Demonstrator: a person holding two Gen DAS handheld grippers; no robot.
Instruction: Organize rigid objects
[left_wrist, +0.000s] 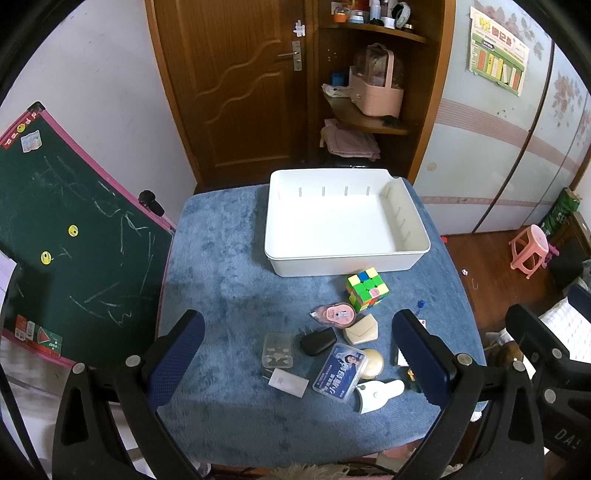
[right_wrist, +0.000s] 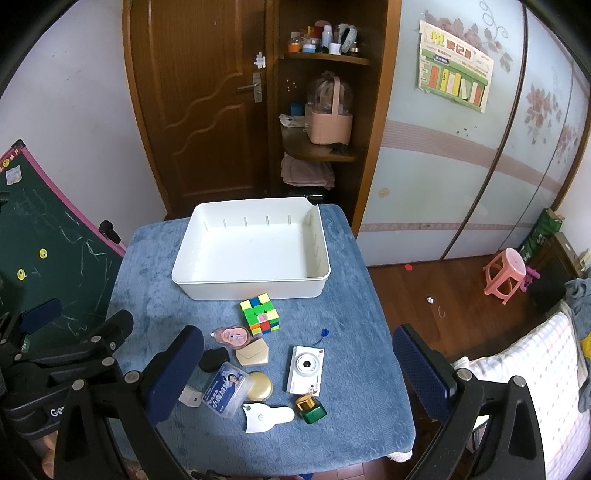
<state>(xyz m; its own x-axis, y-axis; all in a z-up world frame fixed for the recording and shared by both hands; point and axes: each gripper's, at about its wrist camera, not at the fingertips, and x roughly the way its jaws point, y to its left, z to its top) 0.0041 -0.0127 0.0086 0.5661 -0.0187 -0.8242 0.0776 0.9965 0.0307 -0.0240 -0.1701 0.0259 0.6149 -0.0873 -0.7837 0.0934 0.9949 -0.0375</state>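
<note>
- Your left gripper (left_wrist: 297, 354) hangs with its jaws spread wide and nothing between them, above the near cluster of small things; its right finger (left_wrist: 421, 354) hides most of the white camera (right_wrist: 306, 367) in the left wrist view.
- Your right gripper (right_wrist: 297, 373) is likewise wide open and holds nothing; its left finger (right_wrist: 173, 376) cuts off the white charger (left_wrist: 288, 384) and part of the black case (left_wrist: 318, 341).
- Nearest on the blue table cover (right_wrist: 354, 424) lie a white scraper-shaped piece (right_wrist: 266, 416) and a green bottle with a gold cap (right_wrist: 310, 408).
- The clear box with a blue card (left_wrist: 339, 371) carries Chinese print too small for you to read; it overlaps a round gold compact (right_wrist: 259, 386).
- A small clear empty box (left_wrist: 277, 350) sits left of the black case.
- Farther on are a beige case (left_wrist: 361, 329), a pink tape dispenser (left_wrist: 338, 314) and the puzzle cube (left_wrist: 366, 291), which stands just in front of the tray.
- The white tray (left_wrist: 419, 230), at the far side of the table, holds nothing.
- The wall poster (right_wrist: 456, 62) shows large characters you cannot make out.
</note>
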